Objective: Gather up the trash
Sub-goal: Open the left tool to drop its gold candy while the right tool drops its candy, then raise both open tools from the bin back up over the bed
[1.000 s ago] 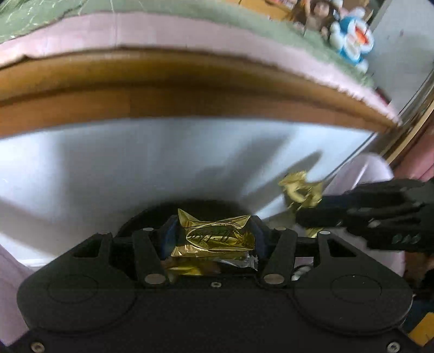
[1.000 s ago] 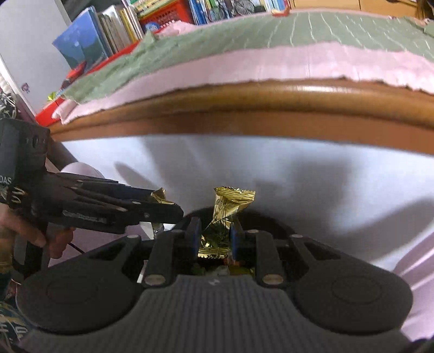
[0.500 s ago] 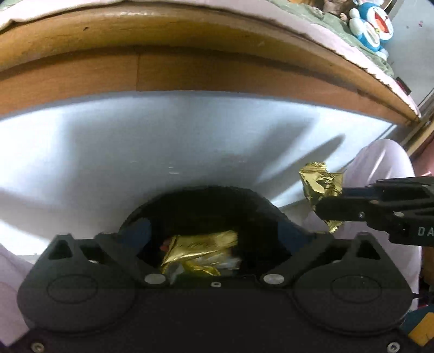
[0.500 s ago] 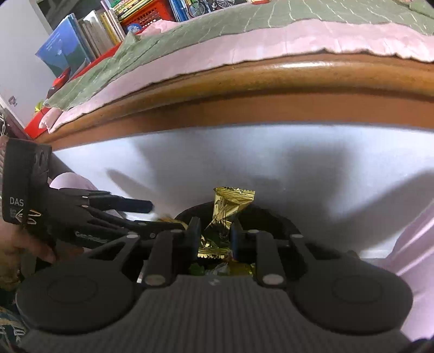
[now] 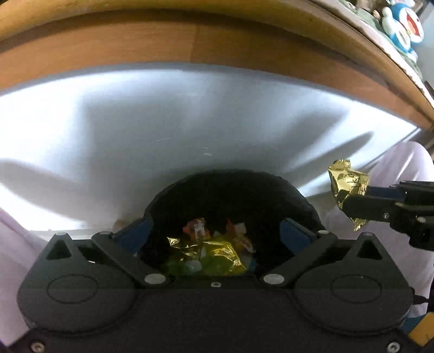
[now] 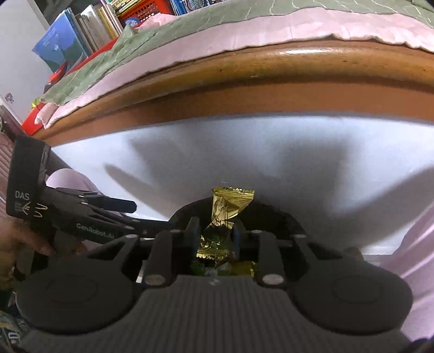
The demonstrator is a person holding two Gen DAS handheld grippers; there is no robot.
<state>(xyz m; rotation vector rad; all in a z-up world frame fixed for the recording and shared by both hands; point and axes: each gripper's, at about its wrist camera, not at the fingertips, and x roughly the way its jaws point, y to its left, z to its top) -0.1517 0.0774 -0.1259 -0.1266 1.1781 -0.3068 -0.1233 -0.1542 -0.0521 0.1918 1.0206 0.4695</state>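
Observation:
A black trash bin point(image 5: 230, 176) sits on the white floor under both grippers. My left gripper point(image 5: 215, 228) hangs over its mouth, open wide with nothing between its fingers. Below it, a gold wrapper point(image 5: 217, 255) lies in the bin among green and orange scraps. My right gripper point(image 6: 214, 228) holds a second gold wrapper point(image 6: 230, 203) upright between its pads over the bin point(image 6: 271, 214). Its jaws are starting to open. In the left wrist view this wrapper point(image 5: 344, 182) sticks out of the right gripper point(image 5: 350, 198) at the bin's right edge. The left gripper point(image 6: 141, 217) comes in from the left in the right wrist view.
A wooden bed frame point(image 6: 271, 81) with a pink sheet and a green quilt point(image 6: 190, 24) runs across the back. Books point(image 6: 67, 40) stand at far left. A blue plush toy point(image 5: 404, 24) sits at far right. Pink-clad knees point(image 5: 401, 168) flank the bin.
My left gripper opened wide and dropped its gold wrapper into the bin, then sank closer to the bin's mouth. The right gripper stayed put with its wrapper between its pads.

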